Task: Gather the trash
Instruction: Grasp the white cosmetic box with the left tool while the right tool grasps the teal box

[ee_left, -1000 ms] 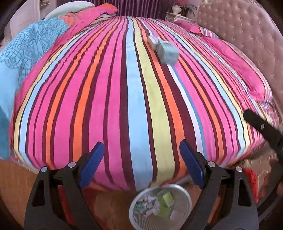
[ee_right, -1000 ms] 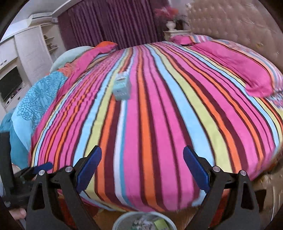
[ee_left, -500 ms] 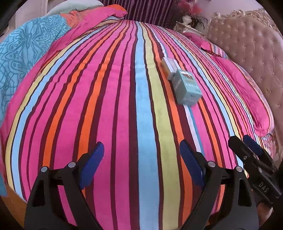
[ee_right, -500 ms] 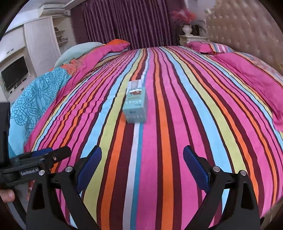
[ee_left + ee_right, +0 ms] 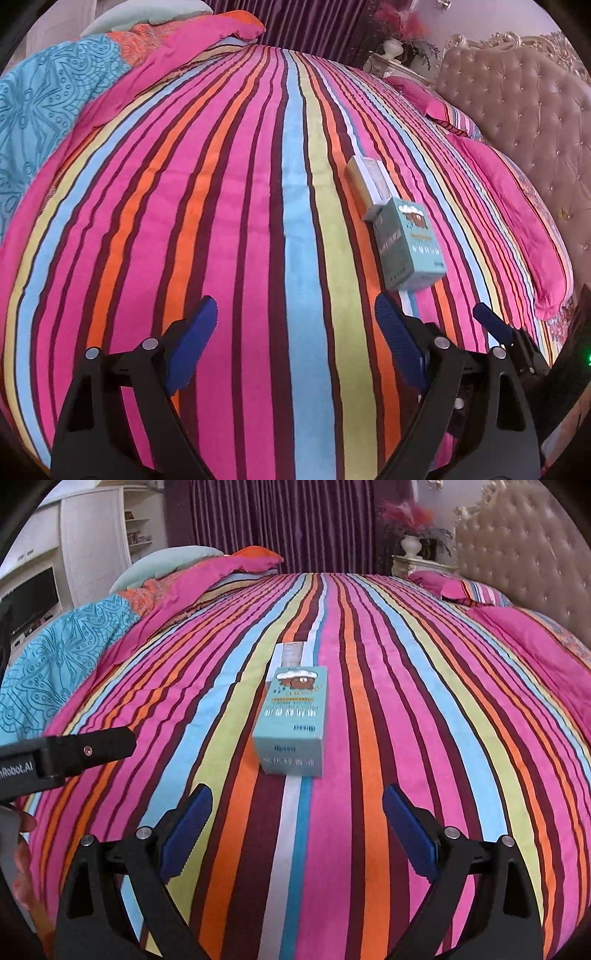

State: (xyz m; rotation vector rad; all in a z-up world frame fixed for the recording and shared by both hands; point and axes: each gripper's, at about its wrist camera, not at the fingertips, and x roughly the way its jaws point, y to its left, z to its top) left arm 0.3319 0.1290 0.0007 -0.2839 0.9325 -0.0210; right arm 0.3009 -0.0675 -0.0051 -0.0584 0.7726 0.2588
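Trash: teal carton [image 5: 291,720] lies flat on the striped bedspread [image 5: 406,738], a white box [image 5: 291,655] touching its far end at twelve o'clock.
Right gripper [image 5: 297,830]: jaws spread wide, nothing between them; carton sits just ahead at twelve o'clock, apart from the pads.
Left gripper [image 5: 295,339]: also released and empty; in its view the carton [image 5: 410,245] lies at about one o'clock, the white box [image 5: 369,186] beyond.
Done: I see neither box lifted.
Left: both boxes wait to be grasped and carried off; no bin shows now.
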